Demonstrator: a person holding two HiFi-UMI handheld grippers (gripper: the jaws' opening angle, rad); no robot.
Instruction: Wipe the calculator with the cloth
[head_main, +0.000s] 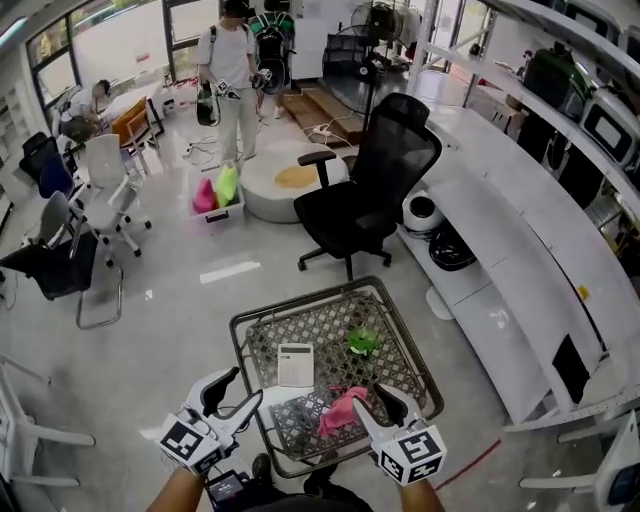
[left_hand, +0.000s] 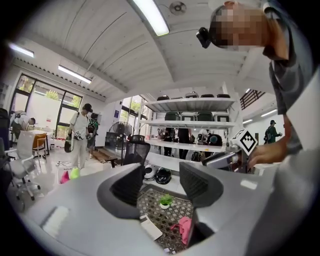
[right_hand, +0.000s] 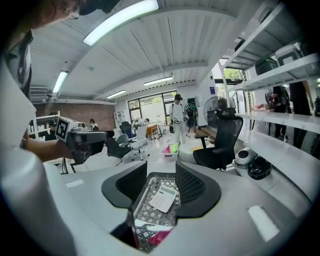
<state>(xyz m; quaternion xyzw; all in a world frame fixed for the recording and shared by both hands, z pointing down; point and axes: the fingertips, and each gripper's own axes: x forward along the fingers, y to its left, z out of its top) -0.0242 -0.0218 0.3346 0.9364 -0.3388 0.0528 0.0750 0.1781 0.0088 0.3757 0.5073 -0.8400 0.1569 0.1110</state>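
Left gripper (head_main: 238, 393), right gripper (head_main: 378, 408): jaws apart, empty. Cloth (head_main: 340, 411) just ahead of right gripper: soft, limp, light; pinch bunched fold. Calculator (head_main: 295, 365) beyond: rigid, light, may slide

The room is brightly and evenly lit. Daylight comes in through the tall windows (head_main: 70, 65) at the far left, which show very pale in the left gripper view. Long ceiling tubes (left_hand: 152, 17) glow white overhead in both gripper views. The glossy floor (head_main: 150, 330) carries a pale glare streak near the black chair (head_main: 365, 190), and the shadow under the chair is soft. All three views bend strongly toward their edges. The shelves (head_main: 560, 70) on the right curve like bows, and each gripper view sits inside a dark round vignette. Close to the lens, the grey bodies of the left claw (left_hand: 162, 187) and the right claw (right_hand: 162, 185) look soft and slightly smeared, while the middle distance reads more clearly.
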